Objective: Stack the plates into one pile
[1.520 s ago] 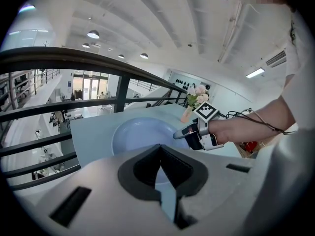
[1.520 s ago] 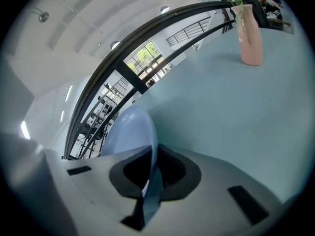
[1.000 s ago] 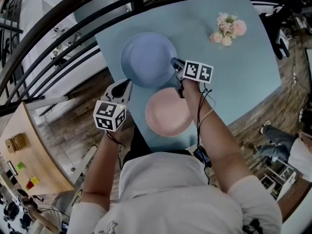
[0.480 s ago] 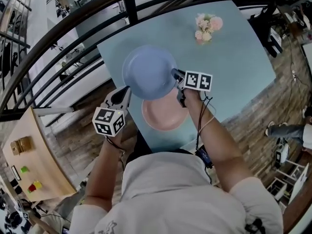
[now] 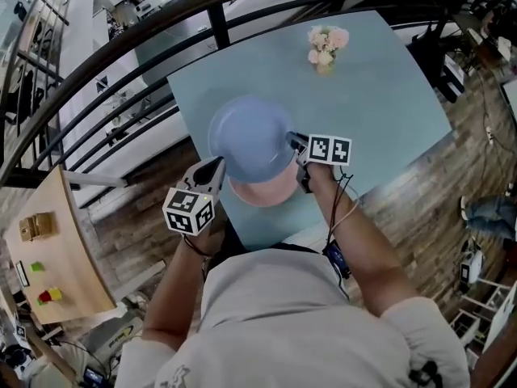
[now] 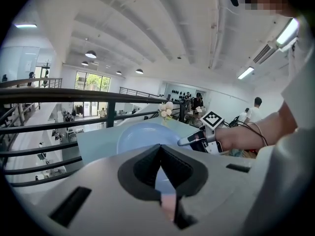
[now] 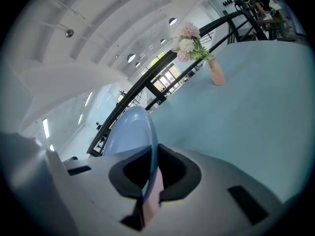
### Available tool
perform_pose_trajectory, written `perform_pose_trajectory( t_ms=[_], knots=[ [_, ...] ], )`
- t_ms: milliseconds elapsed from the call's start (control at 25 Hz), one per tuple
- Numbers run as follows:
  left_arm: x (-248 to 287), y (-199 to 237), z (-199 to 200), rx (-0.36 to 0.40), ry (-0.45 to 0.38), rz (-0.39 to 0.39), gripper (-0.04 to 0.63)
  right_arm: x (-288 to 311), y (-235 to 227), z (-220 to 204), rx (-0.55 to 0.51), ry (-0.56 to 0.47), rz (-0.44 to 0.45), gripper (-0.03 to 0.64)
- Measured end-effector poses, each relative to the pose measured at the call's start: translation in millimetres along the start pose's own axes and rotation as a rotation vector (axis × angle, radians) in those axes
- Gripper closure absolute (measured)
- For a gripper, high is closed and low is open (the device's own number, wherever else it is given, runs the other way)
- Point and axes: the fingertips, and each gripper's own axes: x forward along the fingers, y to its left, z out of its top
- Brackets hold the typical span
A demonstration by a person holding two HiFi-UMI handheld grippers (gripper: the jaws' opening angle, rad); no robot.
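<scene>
Head view: a vase [image 5: 325,48] holding pale flowers stands near the worktop's [image 5: 388,95] far edge. By the near edge the blue plate [image 5: 250,138] is held over the pink plate [image 5: 264,192], covering most of it. The left gripper [image 5: 212,170] clamps its near-left rim, the right gripper [image 5: 295,141] its right rim. Open worktop spreads rightward; a black railing [image 5: 121,79] runs along the left edge.

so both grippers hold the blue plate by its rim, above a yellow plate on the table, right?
No: that is a pink plate, not yellow, as the head view shows. The left gripper and right gripper do hold the blue plate by its rim above it, over the table.
</scene>
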Motion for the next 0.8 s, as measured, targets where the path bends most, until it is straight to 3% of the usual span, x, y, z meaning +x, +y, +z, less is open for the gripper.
perform_pose_trajectory(
  t_ms=[360, 800],
  knots=[
    [-28.6, -47.2, -20.2, -0.002, 0.007, -0.005, 0.591, -39.6, -2.0, -31.2, 0.011, -0.003, 0.017, 0.594],
    [-52.6, -45.4, -19.5, 0.046, 0.0, -0.081, 0.591, -61.0, 3.7, -66.9, 0.063, -0.009, 0.001, 0.594]
  ],
)
